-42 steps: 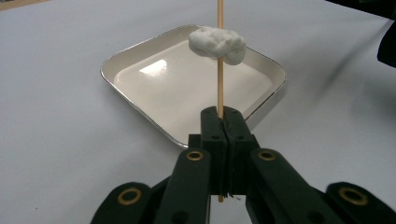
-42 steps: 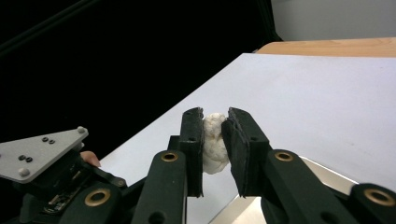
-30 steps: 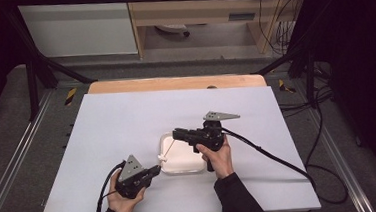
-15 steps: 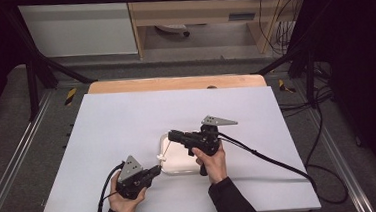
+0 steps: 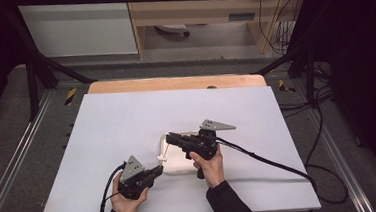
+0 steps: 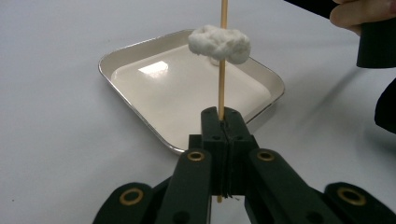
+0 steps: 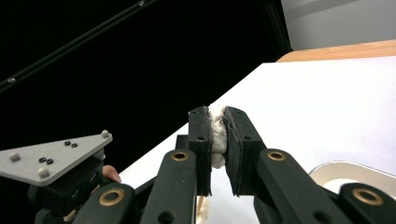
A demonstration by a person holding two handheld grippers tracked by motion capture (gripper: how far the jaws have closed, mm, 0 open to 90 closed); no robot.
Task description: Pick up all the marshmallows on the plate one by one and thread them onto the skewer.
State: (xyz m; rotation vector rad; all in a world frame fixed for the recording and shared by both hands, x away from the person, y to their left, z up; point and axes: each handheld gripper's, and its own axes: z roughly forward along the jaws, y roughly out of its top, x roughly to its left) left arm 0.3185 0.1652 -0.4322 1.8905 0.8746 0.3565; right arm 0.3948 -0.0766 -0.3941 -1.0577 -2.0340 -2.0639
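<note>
The tray (image 5: 179,159) sits low centre on the white tabletop (image 5: 127,120), with broad bare sheet on all sides and a wooden edge strip at the far side. It is shallow, metal-rimmed, rounded and glossy inside. The left gripper (image 6: 223,122) has its fingers pressed together on a thin wooden stick (image 6: 222,70) standing upright over the tray. The right gripper (image 7: 218,135) pinches the fluffy white cotton (image 7: 218,135) on that stick. Beyond the tabletop lie grey floor and dark frame bars.
</note>
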